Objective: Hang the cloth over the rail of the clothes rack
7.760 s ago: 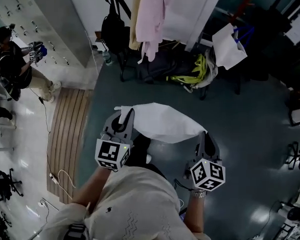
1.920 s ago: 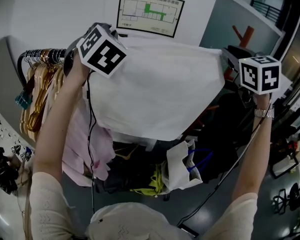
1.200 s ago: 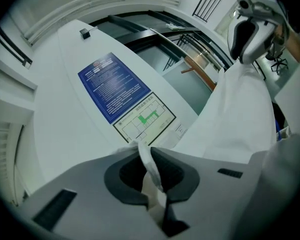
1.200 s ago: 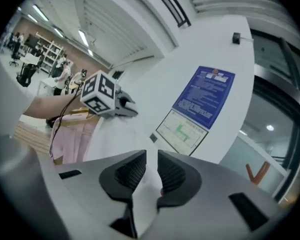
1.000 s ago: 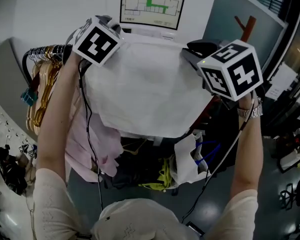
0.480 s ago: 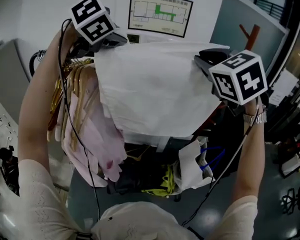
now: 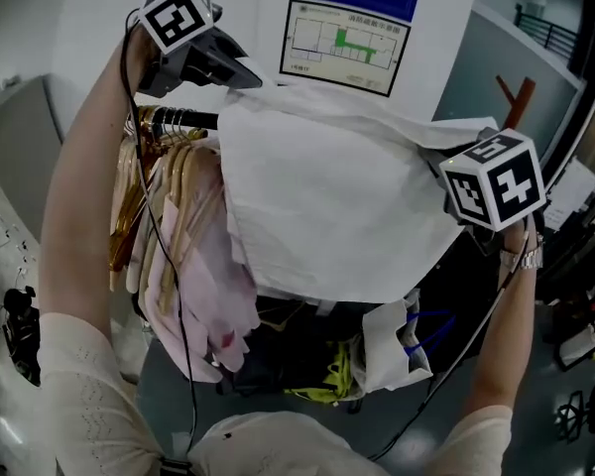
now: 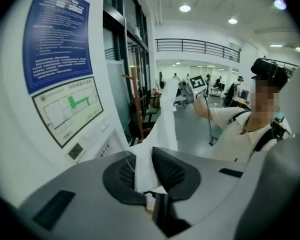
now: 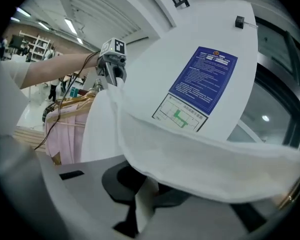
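A white cloth (image 7: 327, 196) hangs spread between both grippers, high in front of the clothes rack. At the top left, my left gripper (image 7: 250, 75) points right and down just above the black rail (image 7: 178, 120). It is shut on the cloth's corner (image 8: 145, 169). The right gripper's marker cube (image 7: 496, 184) shows at the cloth's right edge, and its jaws are hidden behind the fabric in the head view. In the right gripper view the right gripper (image 9: 146, 191) has just been closing, and its pads pinch a fold of cloth (image 9: 200, 159).
Gold hangers (image 7: 164, 196) and a pink garment (image 7: 213, 286) crowd the rail left of the cloth. A wall with a blue notice and a floor plan (image 7: 342, 38) stands close behind. Bags and a white sack (image 7: 387, 345) lie on the floor below.
My left gripper has risen and swung round to point right and down. The cloth's left edge now sits further right, baring the rail and hangers. The right gripper has barely moved.
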Tool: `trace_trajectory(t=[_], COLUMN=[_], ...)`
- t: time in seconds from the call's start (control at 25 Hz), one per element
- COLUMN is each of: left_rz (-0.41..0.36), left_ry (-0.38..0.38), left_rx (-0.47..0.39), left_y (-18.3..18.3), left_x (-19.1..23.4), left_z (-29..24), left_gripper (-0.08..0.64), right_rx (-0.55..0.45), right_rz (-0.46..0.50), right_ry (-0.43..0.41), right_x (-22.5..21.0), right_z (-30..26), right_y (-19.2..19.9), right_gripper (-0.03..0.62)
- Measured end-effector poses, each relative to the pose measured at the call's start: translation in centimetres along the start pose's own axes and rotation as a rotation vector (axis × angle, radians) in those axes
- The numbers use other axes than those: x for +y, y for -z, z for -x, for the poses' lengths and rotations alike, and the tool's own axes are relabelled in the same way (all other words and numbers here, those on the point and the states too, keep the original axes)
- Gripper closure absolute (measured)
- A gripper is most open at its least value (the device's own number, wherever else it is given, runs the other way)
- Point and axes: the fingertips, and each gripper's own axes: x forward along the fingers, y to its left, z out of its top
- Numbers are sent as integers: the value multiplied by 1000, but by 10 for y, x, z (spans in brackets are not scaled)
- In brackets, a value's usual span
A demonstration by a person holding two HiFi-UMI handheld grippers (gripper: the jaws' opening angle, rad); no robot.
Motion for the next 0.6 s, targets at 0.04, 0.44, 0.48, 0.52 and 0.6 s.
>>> trace_trajectory(t=[0.04, 0.44, 0.48, 0.52, 0.6], left_rz=[-10, -66, -59, -48, -28], left_ry=[45, 171, 163, 154, 132], left_rx=[20, -38, -46, -50, -54], left_y=[1, -9, -8, -5, 1], left_x=[-3, -2, 2, 6, 15], left_z=[0, 36, 38, 40, 44], left_gripper=[523, 523, 523, 523, 523], right_rx=[6, 38, 44, 50, 55], right_rz=[0, 14, 14, 13, 10], right_ry=[-9, 45, 44, 39, 29], right_x=[1, -1, -1, -1, -1], right_z=[0, 2, 2, 0, -3], right_y=[0, 0, -1, -1, 0], right_gripper=[552, 571, 572, 574, 574])
